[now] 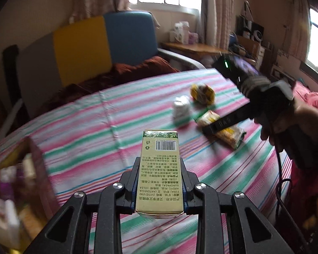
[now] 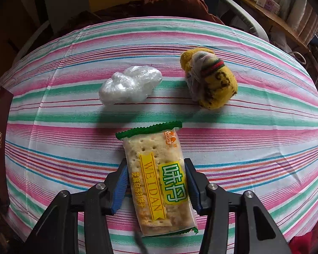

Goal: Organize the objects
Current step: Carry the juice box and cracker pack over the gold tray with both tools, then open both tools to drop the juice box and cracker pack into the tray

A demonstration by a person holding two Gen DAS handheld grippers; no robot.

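My left gripper (image 1: 160, 165) is shut on a tall yellow-green carton (image 1: 159, 169) with a barcode, held above the striped table. My right gripper (image 2: 156, 167) straddles a cracker packet (image 2: 156, 177) that lies on the cloth; its jaws stand either side of the packet with small gaps. In the left wrist view the right gripper (image 1: 209, 128) is over the same packet (image 1: 222, 131). A clear plastic bundle (image 2: 129, 84) and a rolled yellow sock (image 2: 209, 78) lie farther back; both also show in the left wrist view, the bundle (image 1: 181, 110) and the sock (image 1: 202, 93).
A striped cloth covers the round table (image 2: 265, 127). An open box (image 1: 17, 190) with several items stands at the table's left edge; its dark side (image 2: 0, 144) shows in the right wrist view. A chair with yellow and blue panels (image 1: 103, 42) stands behind the table.
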